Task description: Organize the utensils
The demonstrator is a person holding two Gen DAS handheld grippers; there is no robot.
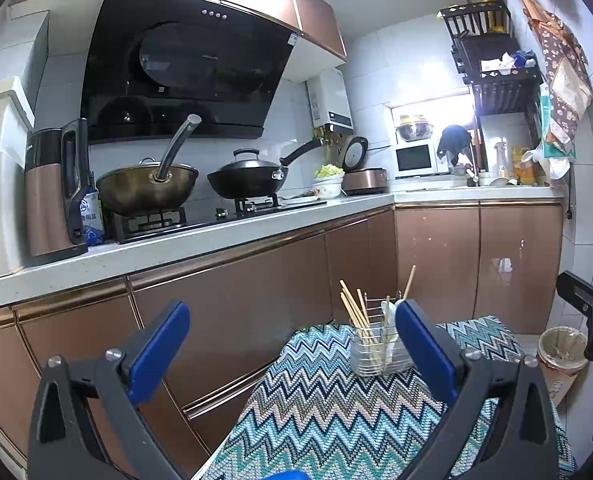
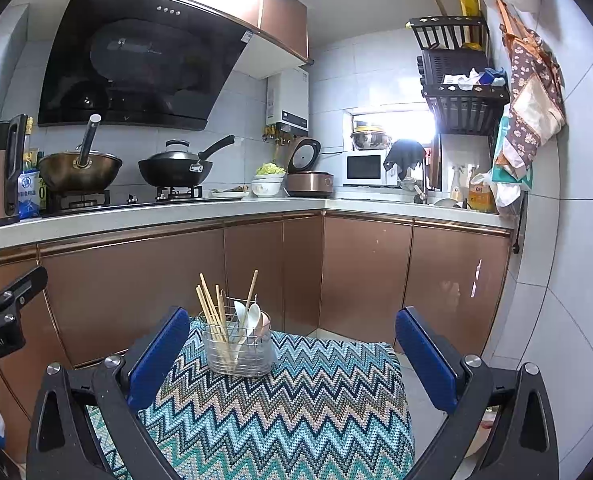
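Note:
A wire utensil holder point(image 2: 238, 346) stands at the far end of a table covered with a zigzag cloth point(image 2: 280, 420). It holds several wooden chopsticks point(image 2: 212, 312) and white spoons point(image 2: 248, 318). The holder also shows in the left wrist view point(image 1: 376, 350), partly behind my blue right finger pad point(image 1: 424, 344). My left gripper point(image 1: 292, 344) is open and empty, held above the near part of the cloth point(image 1: 328, 408). My right gripper point(image 2: 292, 344) is open and empty, with the holder between and beyond its fingers. No loose utensils show on the cloth.
Bronze cabinets point(image 2: 368, 272) and an L-shaped counter point(image 2: 136, 212) lie behind the table, with two woks point(image 2: 176, 170), a rice cooker point(image 2: 308, 180) and a microwave point(image 2: 366, 168). A lined bin point(image 1: 560, 356) stands on the floor to the right.

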